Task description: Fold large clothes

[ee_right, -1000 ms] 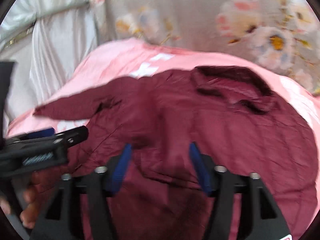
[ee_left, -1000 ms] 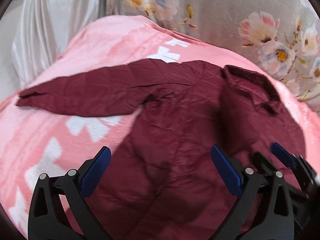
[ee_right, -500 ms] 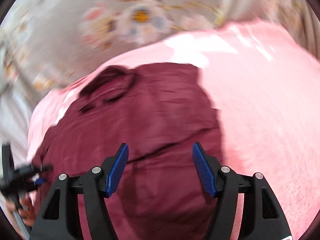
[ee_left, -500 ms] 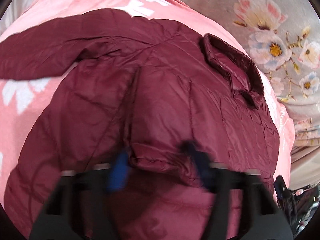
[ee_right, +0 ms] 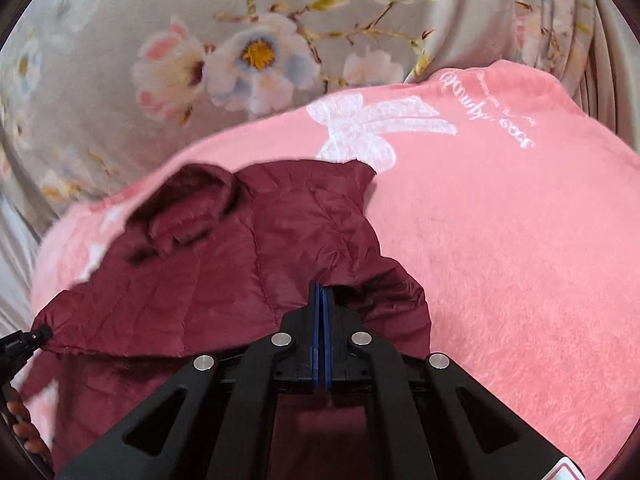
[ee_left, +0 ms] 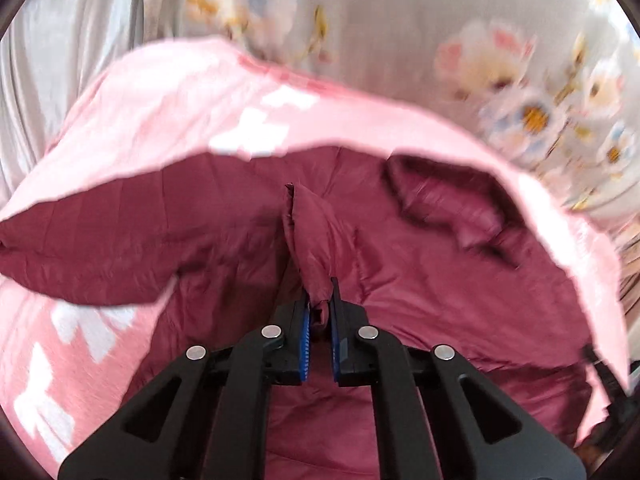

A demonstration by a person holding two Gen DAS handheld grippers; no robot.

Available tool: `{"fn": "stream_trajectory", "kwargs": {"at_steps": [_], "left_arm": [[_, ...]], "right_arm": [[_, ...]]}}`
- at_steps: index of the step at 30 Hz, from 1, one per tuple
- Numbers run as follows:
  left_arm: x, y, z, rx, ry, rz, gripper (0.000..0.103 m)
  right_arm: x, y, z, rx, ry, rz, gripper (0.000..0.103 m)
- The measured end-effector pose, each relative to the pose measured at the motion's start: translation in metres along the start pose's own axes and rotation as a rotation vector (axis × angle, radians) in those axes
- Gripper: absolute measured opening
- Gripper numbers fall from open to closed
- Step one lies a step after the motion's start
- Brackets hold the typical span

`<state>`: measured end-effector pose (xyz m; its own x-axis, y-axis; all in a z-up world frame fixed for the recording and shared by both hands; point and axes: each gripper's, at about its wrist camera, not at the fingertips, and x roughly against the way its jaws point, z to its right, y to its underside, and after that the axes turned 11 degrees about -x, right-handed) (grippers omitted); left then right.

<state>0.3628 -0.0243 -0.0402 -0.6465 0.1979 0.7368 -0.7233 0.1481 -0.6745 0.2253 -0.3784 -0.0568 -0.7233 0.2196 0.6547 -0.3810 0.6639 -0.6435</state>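
Observation:
A maroon quilted jacket point(ee_left: 420, 264) lies spread on a pink blanket point(ee_left: 168, 112), collar at the far right, one sleeve point(ee_left: 100, 236) stretched out to the left. My left gripper point(ee_left: 319, 312) is shut on a raised pinch of the jacket's fabric near its middle. In the right wrist view the jacket point(ee_right: 224, 264) lies left of centre, and my right gripper point(ee_right: 322, 304) is shut on its right edge, where the fabric bunches. The left gripper point(ee_right: 24, 340) shows at the far left edge of that view.
The pink blanket point(ee_right: 500, 240) with white bow prints stretches wide to the right of the jacket. A grey floral curtain point(ee_right: 240, 40) hangs behind the bed. A pale silvery drape point(ee_left: 60, 40) hangs at the far left.
Both grippers were open above the jacket; both have now closed on its fabric. The left one has pulled up a fold, and the right one has moved to the jacket's right edge.

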Motion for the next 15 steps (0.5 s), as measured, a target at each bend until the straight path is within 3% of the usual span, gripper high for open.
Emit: {"fn": "stream_trajectory", "kwargs": {"at_steps": [2, 4, 11, 13, 15], "left_arm": [[-0.03, 0.016, 0.002, -0.016, -0.016, -0.075, 0.007], [-0.045, 0.03, 0.004, -0.032, -0.031, -0.091, 0.007], [-0.043, 0.037, 0.01, -0.073, -0.085, -0.034, 0.009], [-0.042, 0.038, 0.009, -0.071, -0.088, -0.03, 0.01], [-0.042, 0.039, 0.008, -0.067, -0.087, -0.026, 0.011]], "right_arm": [[-0.017, 0.005, 0.008, -0.023, 0.031, -0.061, 0.0], [-0.028, 0.007, 0.017, -0.055, 0.026, -0.108, 0.0], [-0.022, 0.015, 0.009, 0.012, 0.089, -0.097, 0.002], [-0.002, 0.019, 0.006, 0.012, 0.113, -0.073, 0.006], [0.026, 0.025, -0.01, 0.043, 0.067, -0.028, 0.012]]}}
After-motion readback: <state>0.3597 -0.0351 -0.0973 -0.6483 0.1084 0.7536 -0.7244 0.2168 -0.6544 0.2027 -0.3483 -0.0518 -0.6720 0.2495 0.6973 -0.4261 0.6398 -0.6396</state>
